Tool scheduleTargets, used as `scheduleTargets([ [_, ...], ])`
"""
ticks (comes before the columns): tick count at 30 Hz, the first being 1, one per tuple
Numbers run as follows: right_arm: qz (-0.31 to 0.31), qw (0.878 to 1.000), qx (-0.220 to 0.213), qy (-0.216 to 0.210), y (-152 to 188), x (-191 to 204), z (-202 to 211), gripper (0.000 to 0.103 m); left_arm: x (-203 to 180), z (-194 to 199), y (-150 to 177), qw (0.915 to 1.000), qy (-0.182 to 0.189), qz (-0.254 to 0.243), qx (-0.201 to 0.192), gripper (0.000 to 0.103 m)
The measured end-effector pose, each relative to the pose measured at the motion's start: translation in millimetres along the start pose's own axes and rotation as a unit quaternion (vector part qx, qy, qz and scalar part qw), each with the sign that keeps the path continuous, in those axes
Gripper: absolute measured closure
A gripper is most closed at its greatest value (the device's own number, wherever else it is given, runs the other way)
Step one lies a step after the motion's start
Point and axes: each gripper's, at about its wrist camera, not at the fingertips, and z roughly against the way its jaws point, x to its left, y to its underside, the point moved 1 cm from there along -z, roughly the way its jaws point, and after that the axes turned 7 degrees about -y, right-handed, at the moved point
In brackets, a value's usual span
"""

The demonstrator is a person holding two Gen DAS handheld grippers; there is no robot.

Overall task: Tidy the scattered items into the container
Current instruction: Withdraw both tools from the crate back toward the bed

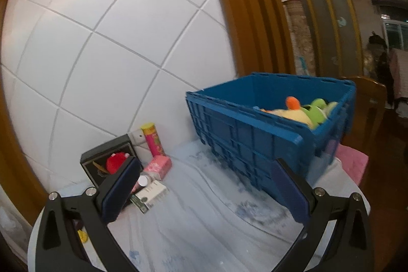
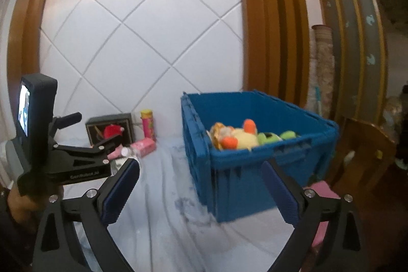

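A blue crate (image 1: 255,144) (image 2: 255,170) stands on the cloth-covered table, right of centre. In it lie a yellow and orange plush toy (image 1: 293,115) (image 2: 242,139) and a green toy (image 1: 317,111) (image 2: 270,138). By the wall to the left sit a pink can (image 1: 153,139) (image 2: 148,125), a pink pack (image 1: 159,166) (image 2: 144,147), a white and green box (image 1: 150,195), a small bottle (image 1: 142,181) (image 2: 125,152) and a black box with a red item (image 1: 112,162) (image 2: 109,129). My left gripper (image 1: 204,190) is open near these items. My right gripper (image 2: 201,193) is open before the crate's near corner, holding nothing.
The white and blue cloth (image 1: 204,221) covers the table against a white tiled wall. A pink cloth (image 1: 352,162) (image 2: 323,190) lies right of the crate, with a wooden chair (image 1: 369,103) beyond. A hand (image 2: 20,203) holds the left tool's black frame (image 2: 76,162). A small yellow thing (image 1: 83,236) lies low left.
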Motion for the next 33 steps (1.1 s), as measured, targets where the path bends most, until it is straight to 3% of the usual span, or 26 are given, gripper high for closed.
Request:
scheduleTargets([
  [9, -0.01, 0.999, 0.028, 0.025, 27, 3, 22, 0.004, -14, 21, 14, 0.9998, 0.014, -0.009, 0.009, 0.0],
  [22, -0.001, 1.0, 0.009, 0.011, 19, -32, 43, 0.004, -42, 32, 0, 0.9999, -0.012, -0.001, -0.002, 0.0],
  [33, 0.022, 0.999, 0.025, -0.02, 21, -49, 30, 0.004, -50, 26, 8, 0.9989, -0.038, 0.024, 0.013, 0.0],
])
